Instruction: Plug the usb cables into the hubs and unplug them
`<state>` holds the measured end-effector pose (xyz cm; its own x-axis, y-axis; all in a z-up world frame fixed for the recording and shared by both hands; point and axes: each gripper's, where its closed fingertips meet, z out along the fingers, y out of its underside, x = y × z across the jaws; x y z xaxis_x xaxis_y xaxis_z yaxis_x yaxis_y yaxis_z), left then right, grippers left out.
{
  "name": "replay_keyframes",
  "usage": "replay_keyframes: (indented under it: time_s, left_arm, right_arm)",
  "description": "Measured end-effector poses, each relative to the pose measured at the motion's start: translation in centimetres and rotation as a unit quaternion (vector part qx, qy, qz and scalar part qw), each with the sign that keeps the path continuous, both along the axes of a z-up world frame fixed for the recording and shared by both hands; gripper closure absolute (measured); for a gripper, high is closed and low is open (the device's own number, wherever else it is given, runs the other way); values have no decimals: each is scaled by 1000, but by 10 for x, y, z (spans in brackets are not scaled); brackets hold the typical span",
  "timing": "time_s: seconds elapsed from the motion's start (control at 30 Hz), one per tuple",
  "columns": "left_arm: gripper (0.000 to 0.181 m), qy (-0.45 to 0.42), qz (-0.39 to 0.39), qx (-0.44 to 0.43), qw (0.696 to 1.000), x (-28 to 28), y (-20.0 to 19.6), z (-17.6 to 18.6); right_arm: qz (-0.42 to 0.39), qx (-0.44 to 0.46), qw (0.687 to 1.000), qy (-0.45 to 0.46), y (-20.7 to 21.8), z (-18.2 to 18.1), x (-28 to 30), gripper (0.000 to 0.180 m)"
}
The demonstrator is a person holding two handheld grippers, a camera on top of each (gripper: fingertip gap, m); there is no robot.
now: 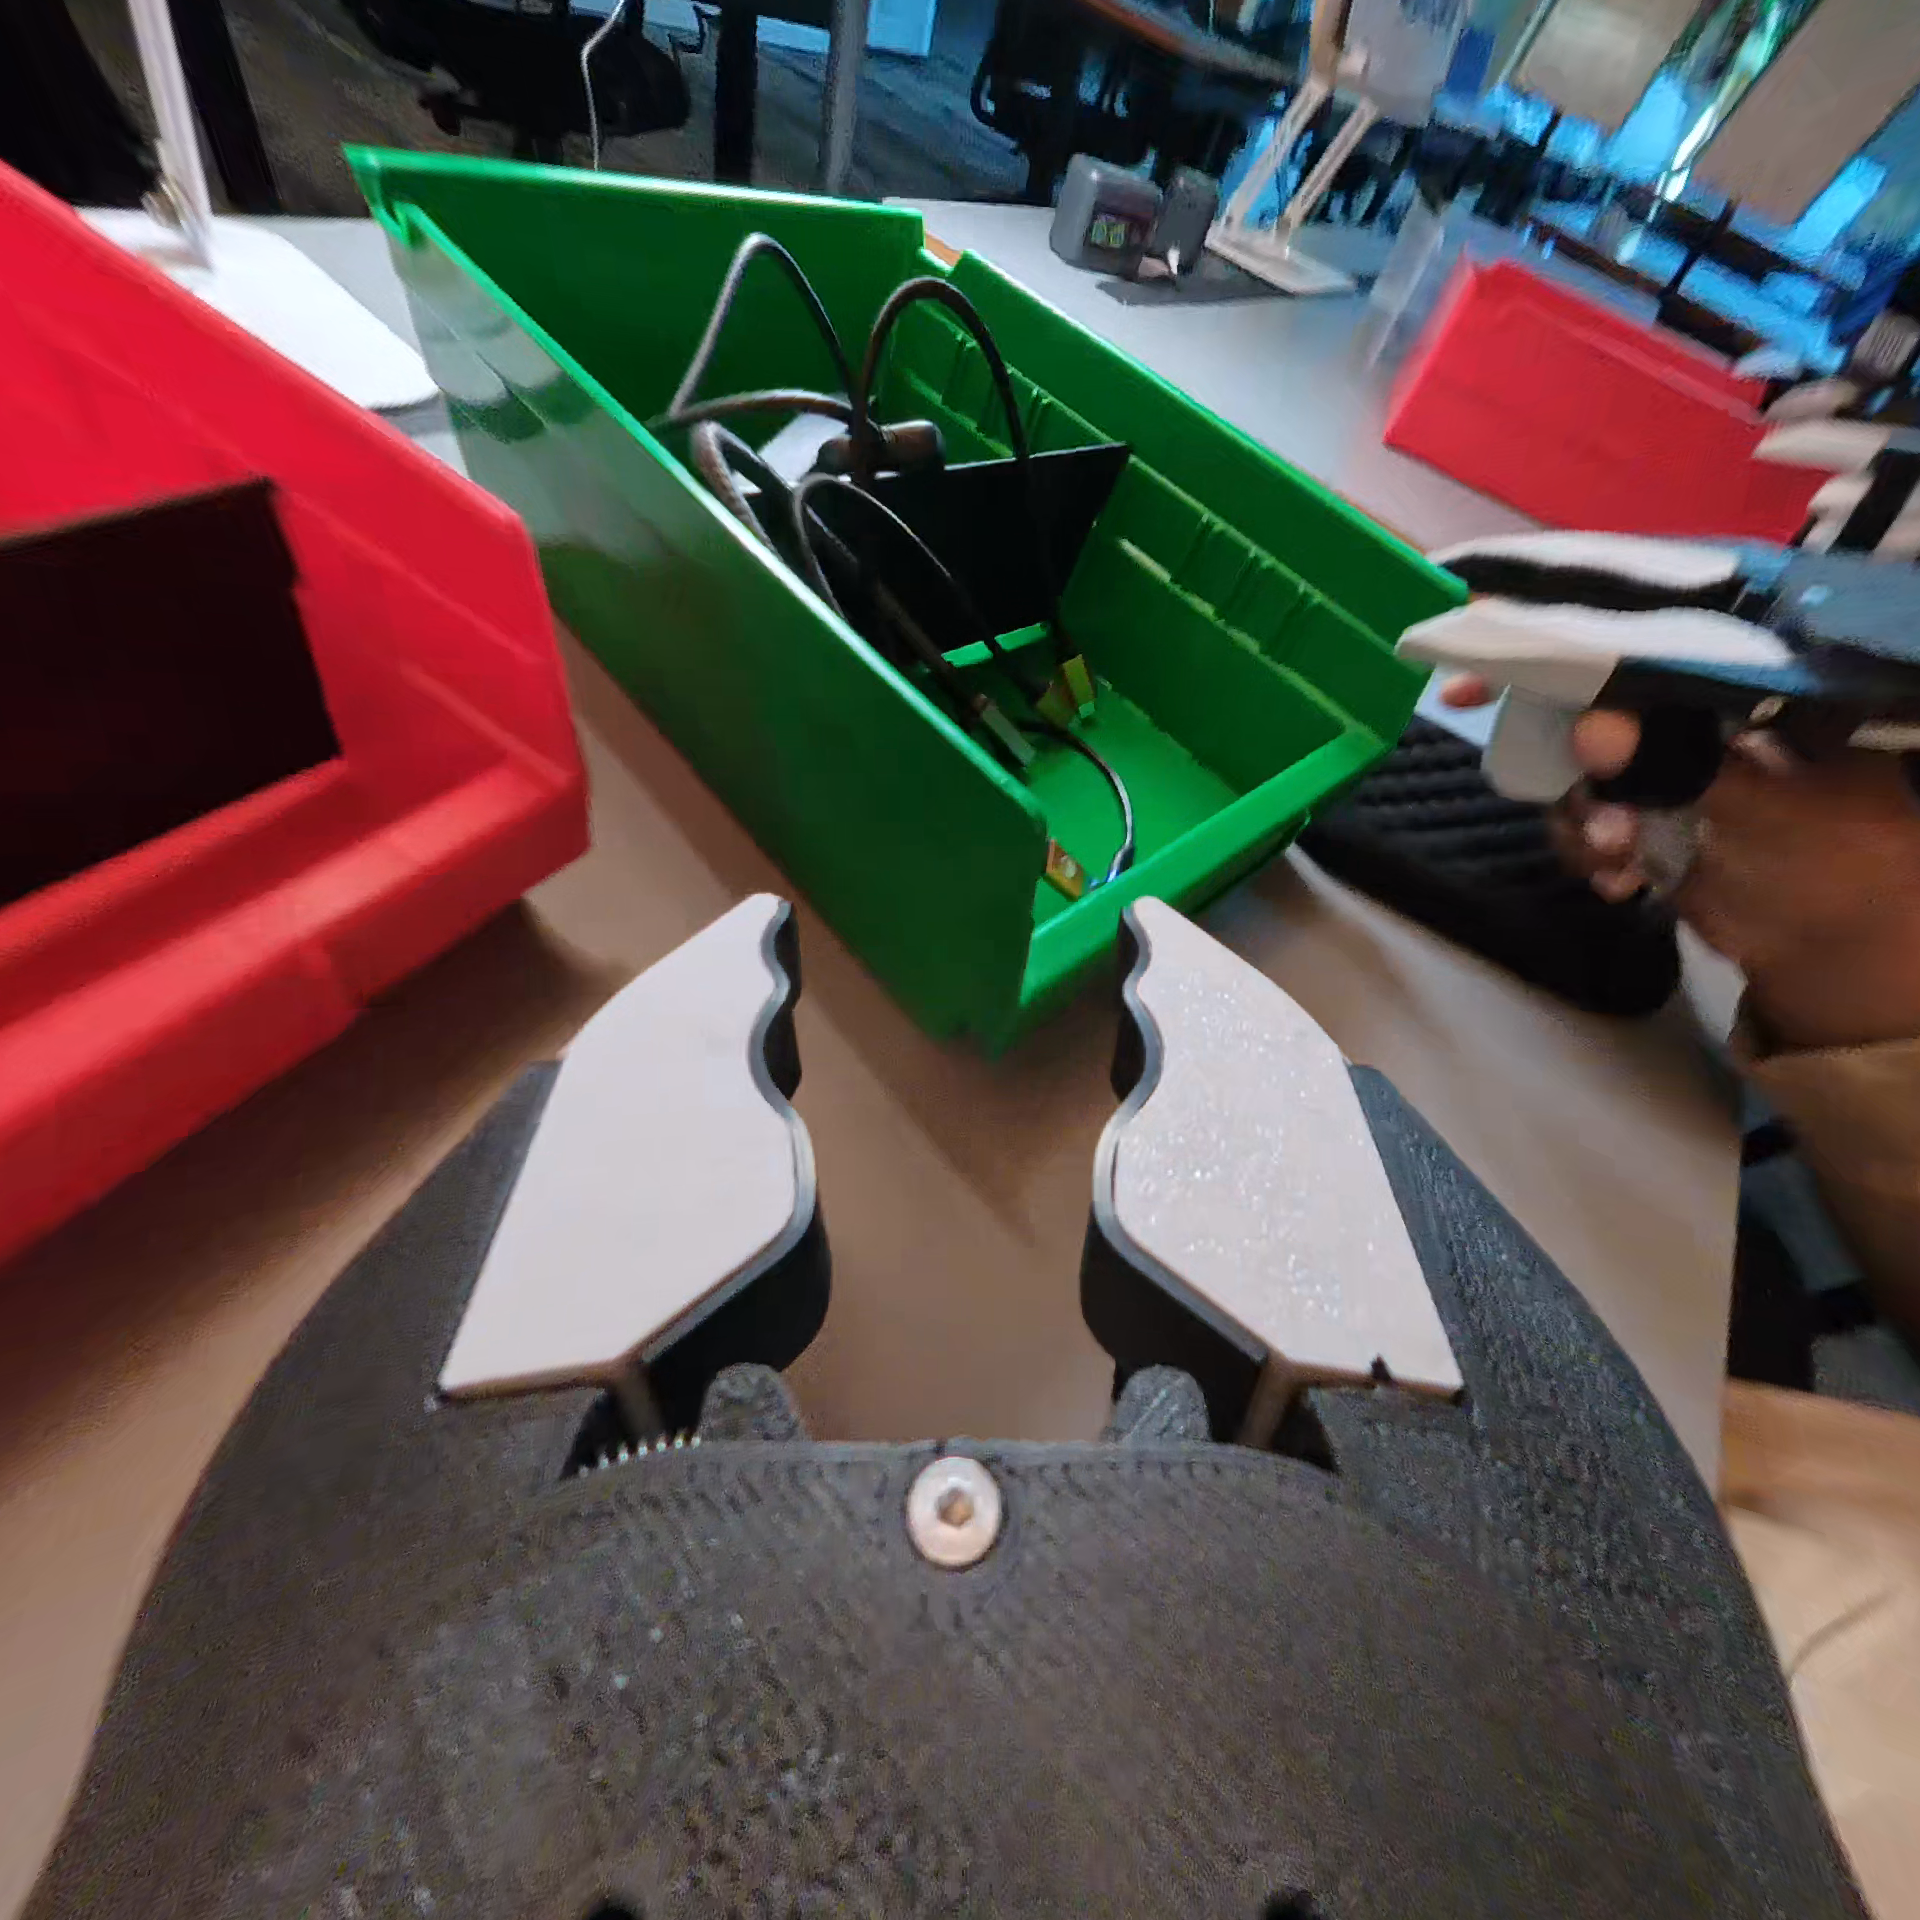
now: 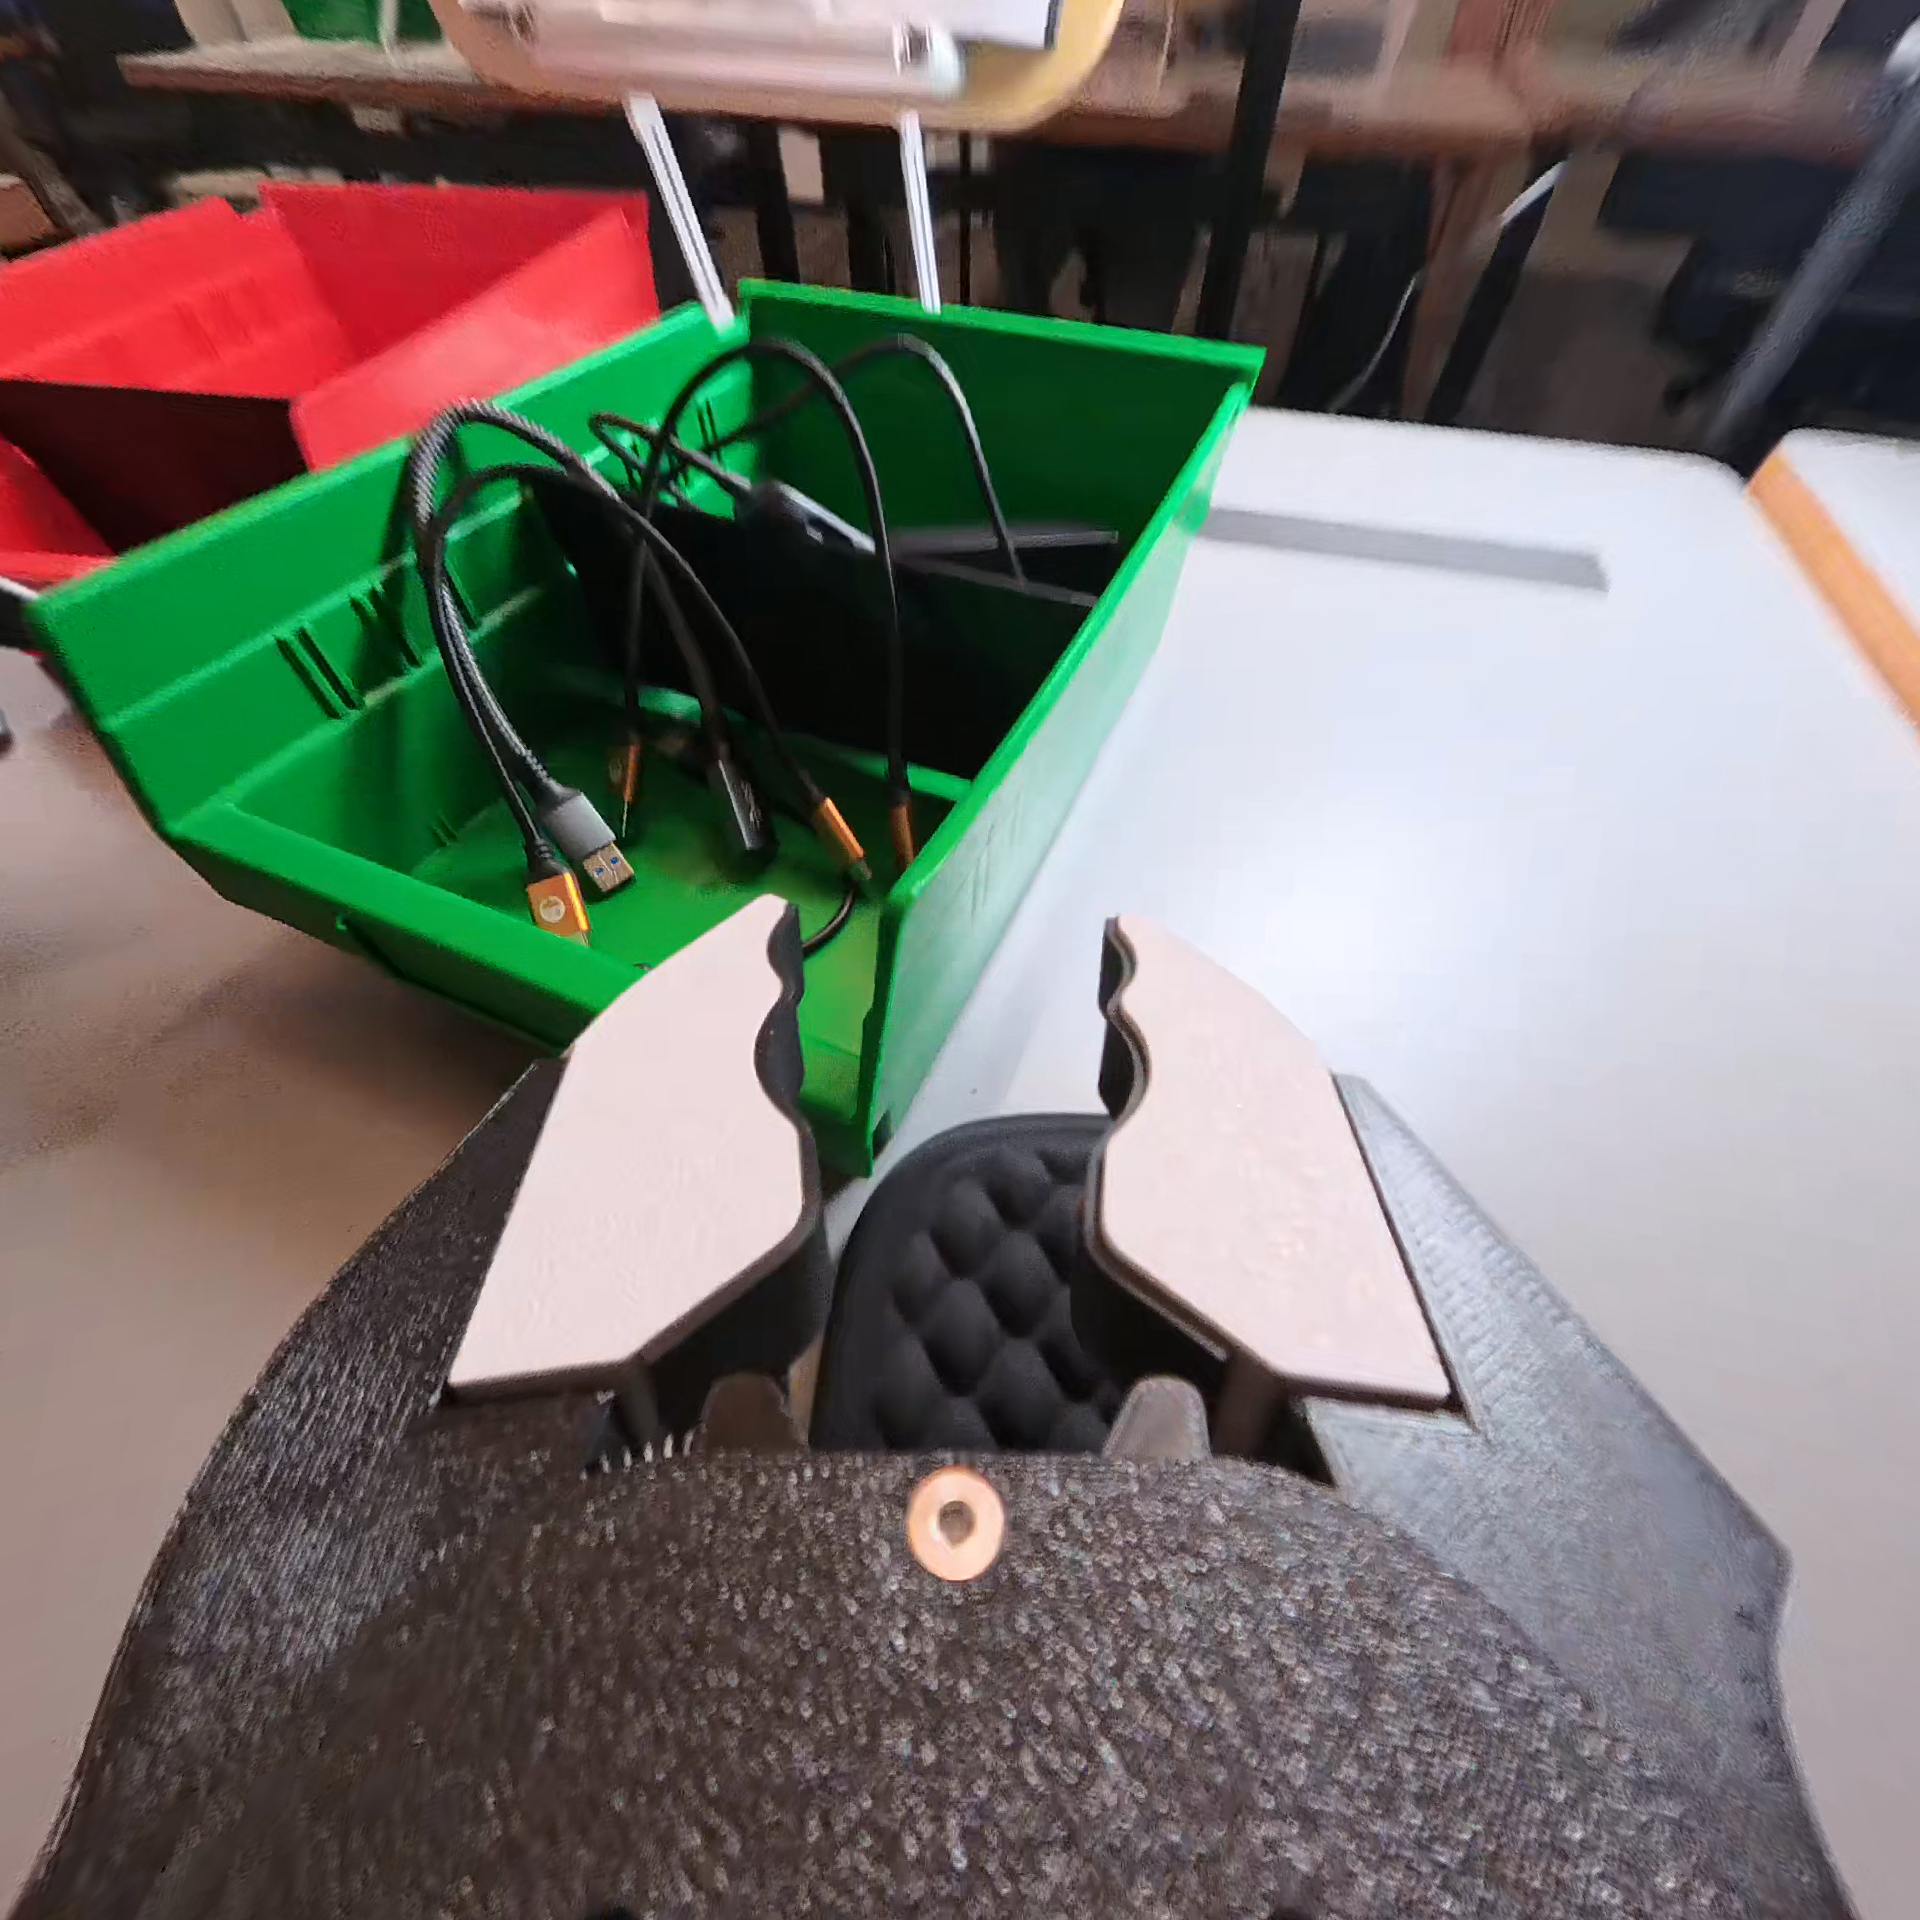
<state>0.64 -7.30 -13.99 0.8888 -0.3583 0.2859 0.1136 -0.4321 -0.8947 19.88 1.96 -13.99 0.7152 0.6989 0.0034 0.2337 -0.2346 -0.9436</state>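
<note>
— Holding a two-finger tool in each hand, I face a green bin (image 2: 312, 665) on a pale table (image 2: 1455, 831). My left gripper (image 1: 958, 935) is spread wide and holds nothing; its tips hover just short of the bin's near corner. My right gripper (image 2: 951, 951) is also spread and empty, poised over the bin's near right corner, with a black quilted pad (image 2: 977, 1288) lying on the table below it.

— Where are the cables and hubs?

— A tangle of black USB cables (image 2: 665, 582) loops up inside the green bin, their plugs resting on its floor: several orange-collared plugs (image 2: 840, 831) and one grey plug (image 2: 587, 831). Behind them a black divider (image 2: 831, 665) stands across the bin. A dark blocky shape sits at the back where the cables gather; I judge it a hub, though I cannot tell for sure. A red bin (image 1: 260, 675) stands just beside the green one, on my left.

— Which step is this?

— The very start, I judge: nothing is picked up yet. Next, one gripper needs to reach down into the bin and pinch a single plug by its collar without snagging neighbouring loops, while the other fetches or steadies a hub
</note>
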Motion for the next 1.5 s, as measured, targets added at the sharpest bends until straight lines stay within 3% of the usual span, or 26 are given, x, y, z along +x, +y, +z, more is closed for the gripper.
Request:
replay_keyframes:
  time_s: [0.1, 0.23, 0.5, 0.63, 0.8, 0.97, 1.2, 1.37, 1.5]
  left_arm:
    - [120, -13, 7, -13, 1000, 21, 17, -16]
    - [123, 43, 36, -6, 998, 23, 41, -24]
    - [140, 41, 88, 11, 995, 11, 54, -25]
    - [158, 79, 103, 28, 991, 5, 50, -18]
    - [161, 94, 96, 58, 989, 13, 39, 4]
    - [165, 104, 101, 92, 985, 4, 19, 50]
    - [169, 135, 160, 153, 966, -47, -23, 118]
    - [170, 170, 235, 175, 941, -112, -75, 150]
    - [170, 195, 319, 166, 913, -181, -135, 162]
  right_arm:
    - [-17, -19, 1000, -9, 5, -9, -5, 128]
    - [-13, -48, 999, 7, 5, -13, -21, 136]
    - [-58, -43, 997, 12, 19, -16, -24, 166]
    - [-59, -10, 998, -11, 11, -12, -23, 167]
    - [-58, 30, 998, -3, -4, 15, -12, 166]
    - [-32, 88, 995, 24, -22, 79, -21, 170]
    - [27, 155, 986, 48, -54, 149, -75, 170]
    - [117, 185, 972, 89, -90, 191, -151, 168]
    - [201, 180, 957, 108, -122, 198, -236, 168]
